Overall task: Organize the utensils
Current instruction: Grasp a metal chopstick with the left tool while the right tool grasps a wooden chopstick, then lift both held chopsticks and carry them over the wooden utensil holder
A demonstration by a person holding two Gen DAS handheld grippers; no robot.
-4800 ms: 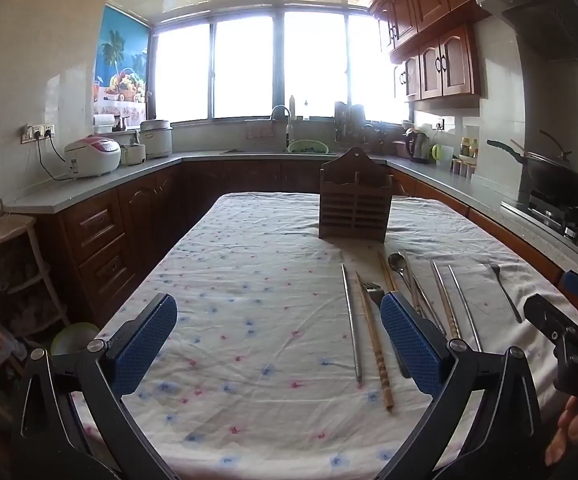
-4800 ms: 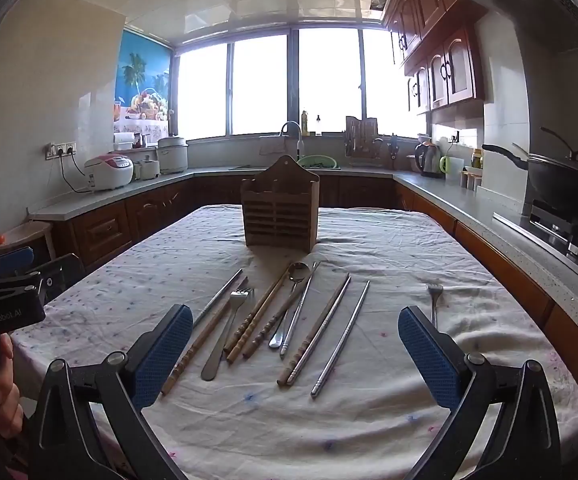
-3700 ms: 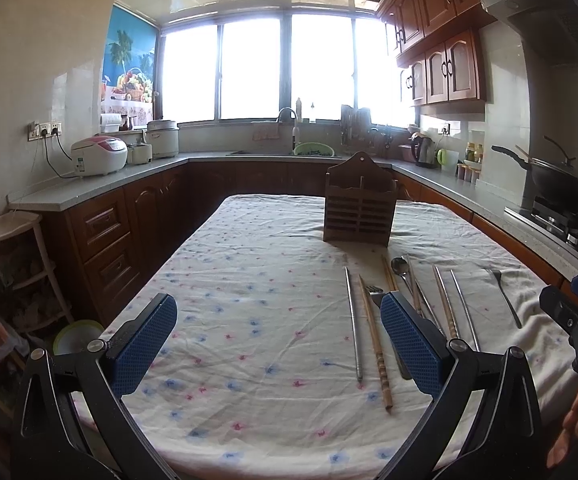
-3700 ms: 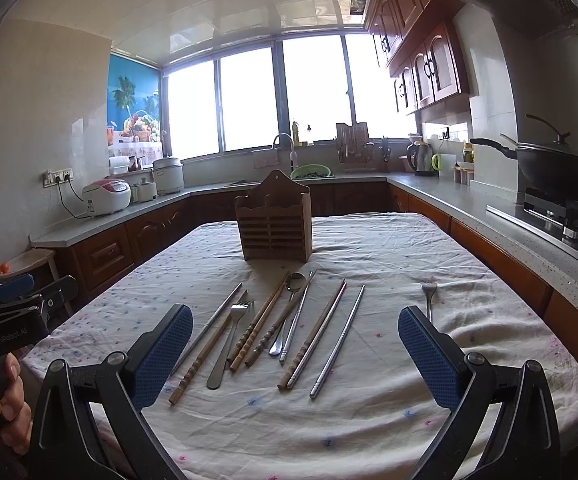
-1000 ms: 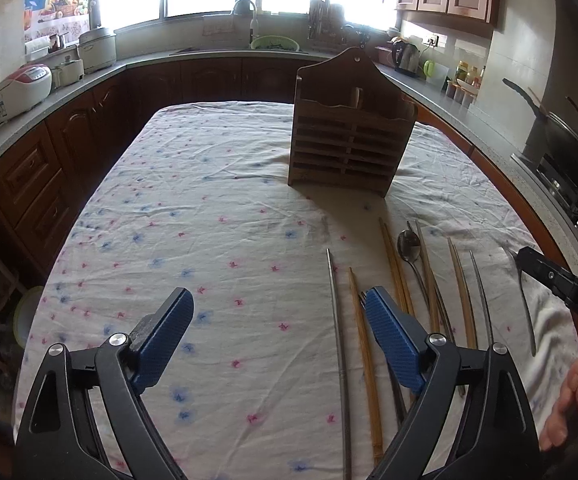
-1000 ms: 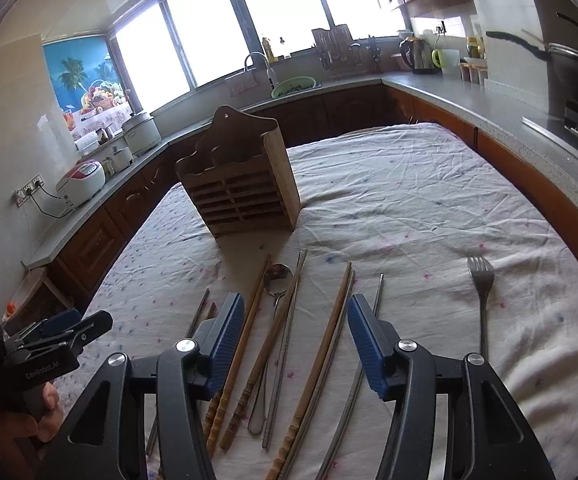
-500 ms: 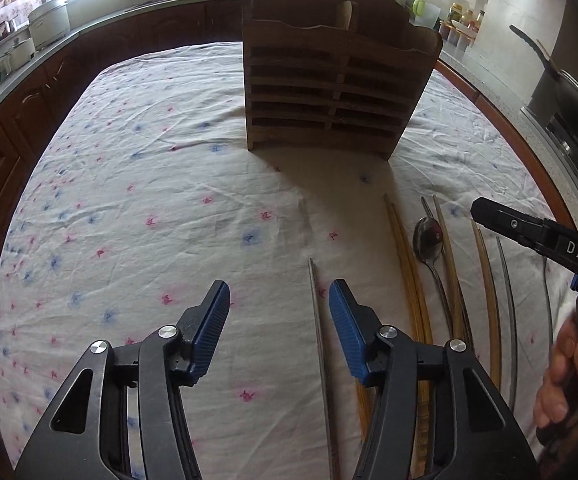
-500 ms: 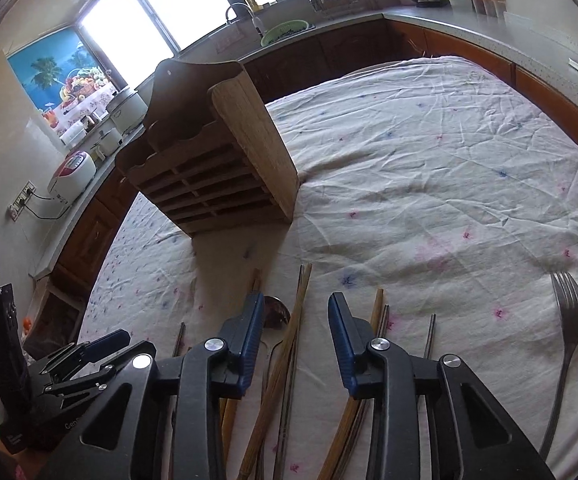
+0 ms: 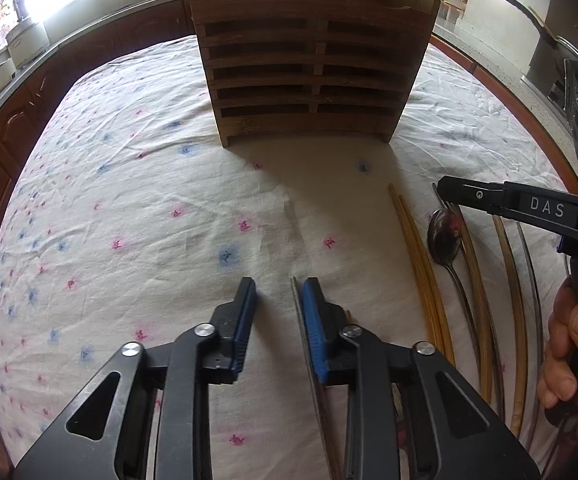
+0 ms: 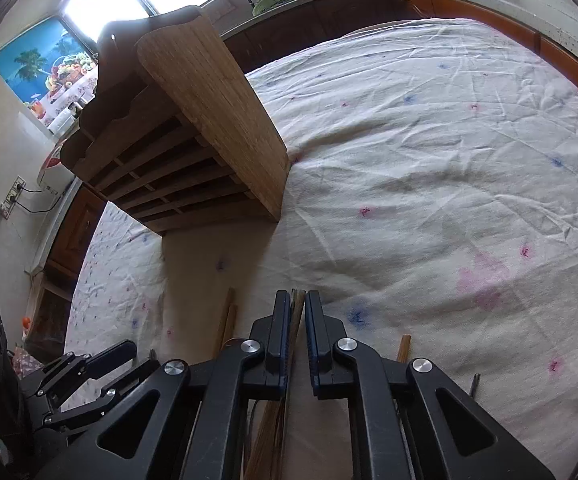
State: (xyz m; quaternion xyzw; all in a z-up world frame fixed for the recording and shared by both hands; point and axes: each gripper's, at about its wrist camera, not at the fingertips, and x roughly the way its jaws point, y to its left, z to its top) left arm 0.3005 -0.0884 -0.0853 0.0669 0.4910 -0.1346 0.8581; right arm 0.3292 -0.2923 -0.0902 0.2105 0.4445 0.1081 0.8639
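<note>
**Both grippers lowered onto the utensil row in front of the wooden holder**

**Left wrist view.** The left gripper (image 9: 275, 304) points steeply down at the flowered tablecloth (image 9: 129, 208). Its jaws have just been closing and stand narrowly apart. A steel chopstick (image 9: 298, 308) lies between them, flat on the cloth and against the inner face of the right-hand blue pad (image 9: 314, 328); the left-hand pad is clear of it, so the stick is not clamped. The slatted wooden utensil holder (image 9: 313, 64) stands upright on the cloth straight ahead, well apart from the fingertips. To the right of the gripper the other utensils lie in a row pointing toward the holder: a pair of bamboo chopsticks (image 9: 417, 256), a spoon (image 9: 443, 236), then further wooden and steel sticks (image 9: 511, 280). The right gripper (image 9: 445, 191) reaches in from the right edge above the spoon's bowl, carried by a hand (image 9: 573, 356).

**Right wrist view.** The right gripper (image 10: 298, 300) is clenched almost fully, its jaws having just been closing. A brown wooden chopstick (image 10: 296, 320) runs through the narrow slot between the pads and appears gripped. The utensil holder (image 10: 209, 120) stands ahead and to the left, its solid side panel facing the camera. Another wooden stick (image 10: 227, 320) lies on the cloth just left of the fingers, and the left gripper (image 10: 129, 350) shows at the lower left.
</note>
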